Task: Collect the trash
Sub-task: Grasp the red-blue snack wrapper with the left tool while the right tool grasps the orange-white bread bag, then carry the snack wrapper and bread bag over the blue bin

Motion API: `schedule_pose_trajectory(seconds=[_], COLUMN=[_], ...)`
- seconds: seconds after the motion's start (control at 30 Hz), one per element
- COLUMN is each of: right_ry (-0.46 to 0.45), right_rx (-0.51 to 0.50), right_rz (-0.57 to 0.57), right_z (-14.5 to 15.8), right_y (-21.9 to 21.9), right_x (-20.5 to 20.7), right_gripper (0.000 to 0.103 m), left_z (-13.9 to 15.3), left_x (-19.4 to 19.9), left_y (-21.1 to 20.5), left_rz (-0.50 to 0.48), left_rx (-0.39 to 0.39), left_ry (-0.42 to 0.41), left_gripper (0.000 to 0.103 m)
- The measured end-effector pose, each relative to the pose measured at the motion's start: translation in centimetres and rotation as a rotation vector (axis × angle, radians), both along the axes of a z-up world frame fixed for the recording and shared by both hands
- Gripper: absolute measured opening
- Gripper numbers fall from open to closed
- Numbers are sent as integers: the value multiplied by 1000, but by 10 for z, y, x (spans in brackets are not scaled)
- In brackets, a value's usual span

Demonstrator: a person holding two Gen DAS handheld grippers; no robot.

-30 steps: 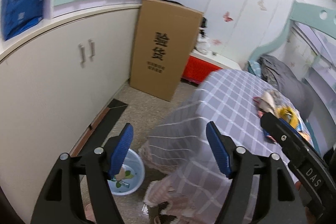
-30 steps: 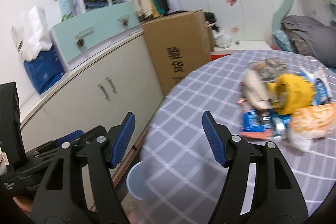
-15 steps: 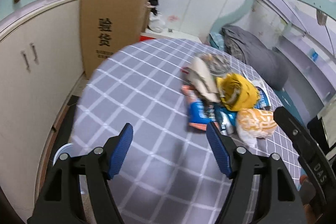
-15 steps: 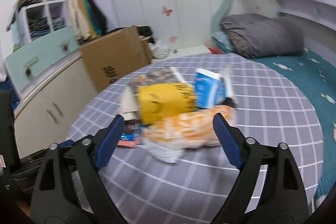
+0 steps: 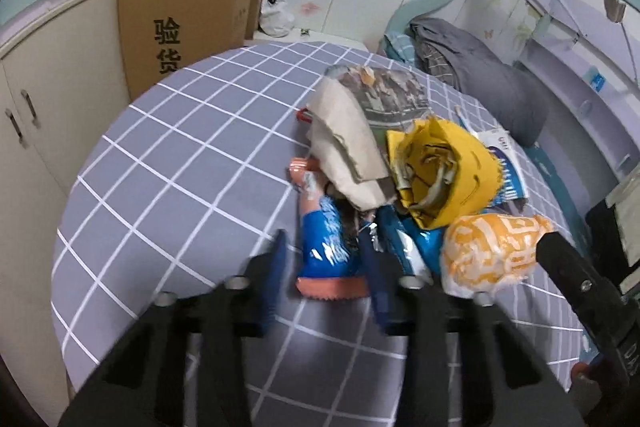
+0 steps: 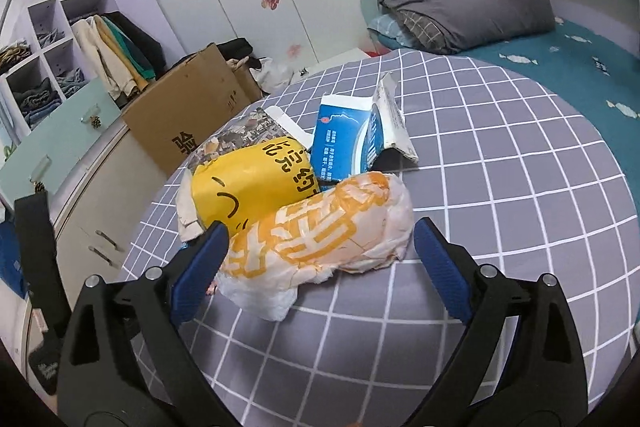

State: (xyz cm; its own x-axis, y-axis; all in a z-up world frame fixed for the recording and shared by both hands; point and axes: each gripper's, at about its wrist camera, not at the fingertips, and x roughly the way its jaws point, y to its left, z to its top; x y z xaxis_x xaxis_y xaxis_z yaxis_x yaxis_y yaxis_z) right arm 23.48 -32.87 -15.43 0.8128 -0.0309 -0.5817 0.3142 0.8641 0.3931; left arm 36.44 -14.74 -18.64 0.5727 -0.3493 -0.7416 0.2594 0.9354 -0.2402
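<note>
Orange-white wrapper (image 6: 320,227) sits btwn wide-spread fingers of right gripper (image 6: 320,263) w/o touching, while left gripper (image 5: 324,277), also apart, straddles blue snack packet (image 5: 326,247) on checked tablecloth (image 5: 180,187).

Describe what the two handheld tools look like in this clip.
Both match: the left tool and right tool have matte black angular frames with cut-out openings, silver rivets at the joints and blue ribbed pads on the fingers. The right tool's body shows white lettering in the left view. No cables, sleeves or hands show.
</note>
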Motion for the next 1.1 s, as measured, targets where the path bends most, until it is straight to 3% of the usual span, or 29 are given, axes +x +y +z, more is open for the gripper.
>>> schedule_pose_trajectory(seconds=[0.13,0.27,0.3,0.33,0.47,0.77,1.1], right_ry=[51,80,77,77,68,-62,-131], right_rx=[14,52,53,46,12,-85,-157], right_rz=[-75,-44,-42,-44,-19,-42,186], right_z=[-6,-14,-14,-13,-8,30,63], right_y=[-6,-9,-10,-9,-2,24,126], right_x=[14,24,23,23,18,-18,-11], right_gripper=[92,91,85,67,53,49,49], left_z=[2,8,9,9,12,34,54], left_x=[-7,-24,-28,-30,-38,-67,-98], left_y=[6,19,23,26,49,105,182], left_rz=[7,18,18,21,43,95,190], left_rx=[0,6,12,11,-22,-80,-89], left_ry=[-20,-62,-71,-71,-69,-116,-167], left_gripper=[20,13,12,12,12,12,12])
